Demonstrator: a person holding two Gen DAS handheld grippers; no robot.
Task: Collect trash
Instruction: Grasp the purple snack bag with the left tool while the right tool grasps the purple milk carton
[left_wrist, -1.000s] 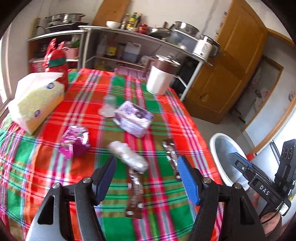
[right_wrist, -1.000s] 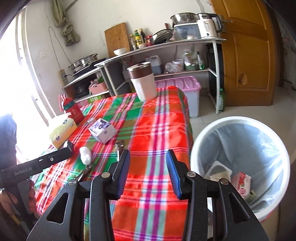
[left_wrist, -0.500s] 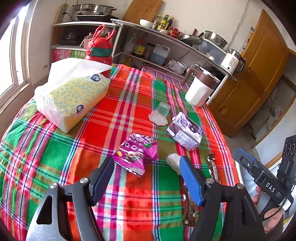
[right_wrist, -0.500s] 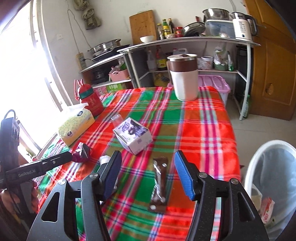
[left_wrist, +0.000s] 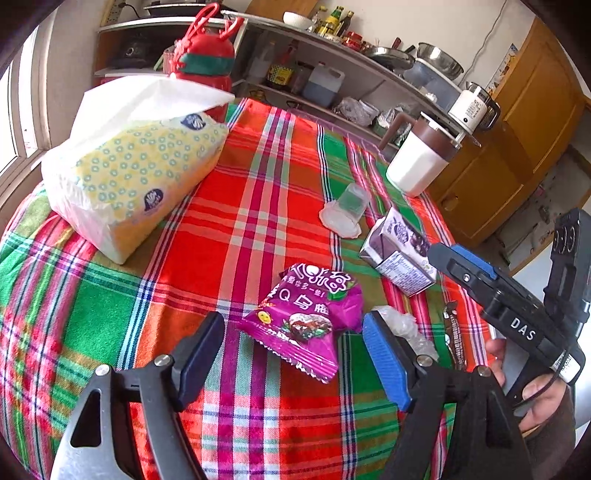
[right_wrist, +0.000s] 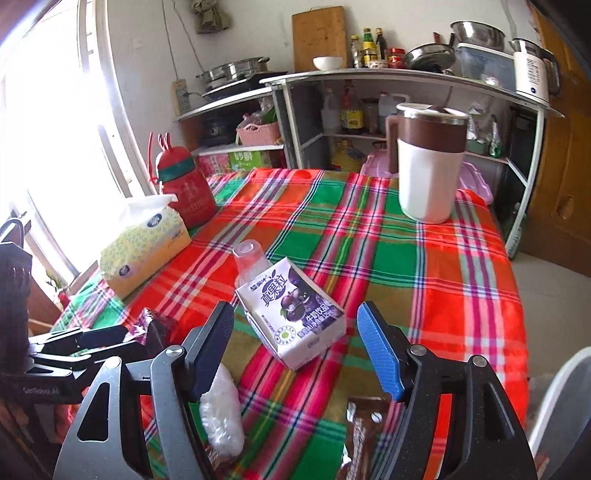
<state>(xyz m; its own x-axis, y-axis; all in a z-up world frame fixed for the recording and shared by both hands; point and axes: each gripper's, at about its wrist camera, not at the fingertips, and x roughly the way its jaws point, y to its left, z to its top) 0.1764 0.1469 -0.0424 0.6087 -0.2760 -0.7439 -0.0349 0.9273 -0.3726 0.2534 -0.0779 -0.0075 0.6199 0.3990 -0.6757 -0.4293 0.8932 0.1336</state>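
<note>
My left gripper is open and empty, its fingers either side of a purple snack wrapper lying on the plaid tablecloth. My right gripper is open and empty, straddling a purple-and-white milk carton, which also shows in the left wrist view. A crumpled clear plastic wad lies beside my right gripper's left finger. A brown wrapper lies at the table's right side. A clear plastic cup lies tipped on a white lid.
A yellow tissue pack, a red bottle and a white-and-brown jug stand on the table. The white bin's rim shows at lower right. Kitchen shelves stand behind the table.
Both grippers have moved forward and lower over the table. The left now brackets the purple wrapper; the right has shifted from the brown wrapper to the milk carton.
</note>
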